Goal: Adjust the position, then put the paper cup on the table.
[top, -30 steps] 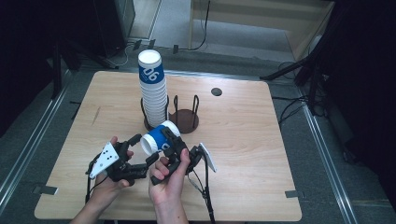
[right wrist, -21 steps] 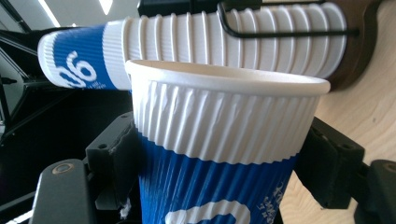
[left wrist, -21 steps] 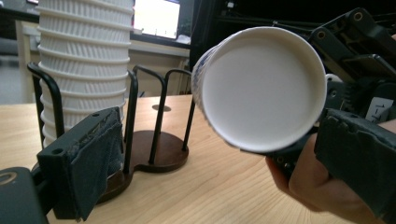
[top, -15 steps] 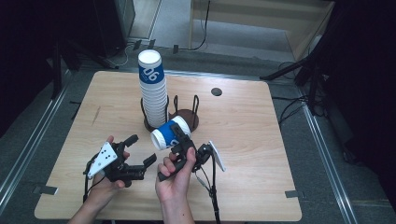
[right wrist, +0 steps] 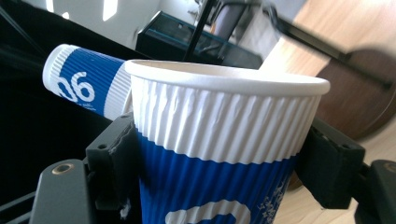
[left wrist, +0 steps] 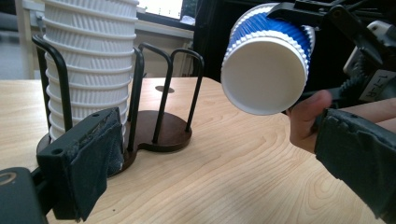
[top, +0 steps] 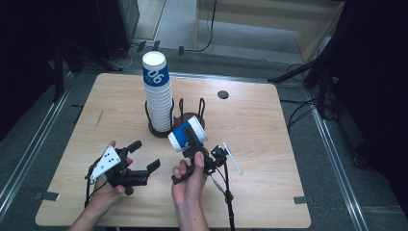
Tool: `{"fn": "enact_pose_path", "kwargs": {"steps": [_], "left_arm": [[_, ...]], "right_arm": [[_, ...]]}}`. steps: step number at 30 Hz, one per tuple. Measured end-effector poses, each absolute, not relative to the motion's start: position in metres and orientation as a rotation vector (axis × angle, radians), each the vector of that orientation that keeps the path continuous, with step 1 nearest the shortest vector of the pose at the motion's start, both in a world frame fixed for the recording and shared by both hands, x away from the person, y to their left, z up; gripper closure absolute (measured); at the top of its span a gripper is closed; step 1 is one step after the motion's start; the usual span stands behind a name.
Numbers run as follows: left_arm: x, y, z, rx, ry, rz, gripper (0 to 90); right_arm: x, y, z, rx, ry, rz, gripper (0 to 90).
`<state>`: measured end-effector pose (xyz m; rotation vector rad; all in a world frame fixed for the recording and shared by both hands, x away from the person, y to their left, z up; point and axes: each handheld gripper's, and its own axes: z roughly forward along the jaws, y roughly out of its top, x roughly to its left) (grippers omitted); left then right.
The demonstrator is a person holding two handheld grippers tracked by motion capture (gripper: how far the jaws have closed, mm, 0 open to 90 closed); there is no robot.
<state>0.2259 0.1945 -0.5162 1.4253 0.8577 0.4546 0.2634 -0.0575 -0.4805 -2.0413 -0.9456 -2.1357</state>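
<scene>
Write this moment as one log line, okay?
right gripper: shut on paper cup | left gripper: open, just opened | cup stack: in holder

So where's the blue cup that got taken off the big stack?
In the high view the blue cup is tipped sideways in the right gripper, just in front of the dark cup holder and the tall stack.

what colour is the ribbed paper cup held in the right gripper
Blue with white bands, clearest in the right gripper view: ribbed paper cup.
</scene>
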Motion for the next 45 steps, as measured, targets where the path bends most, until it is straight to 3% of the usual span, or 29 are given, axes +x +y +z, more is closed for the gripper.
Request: {"fn": "enact_pose_path", "kwargs": {"steps": [28,45], "left_arm": [[0.231,0.213,-0.522,1.455,0.957,0.474,2.5],[0.235,0.244,-0.528,1.453,1.080,0.531,2.6]], "right_arm": [[0.261,-0.065,-0.466,-2.200,-1.670,-2.366,22.5],[0.271,-0.090,-0.468,-2.219,-1.875,-2.423,22.4]]}}
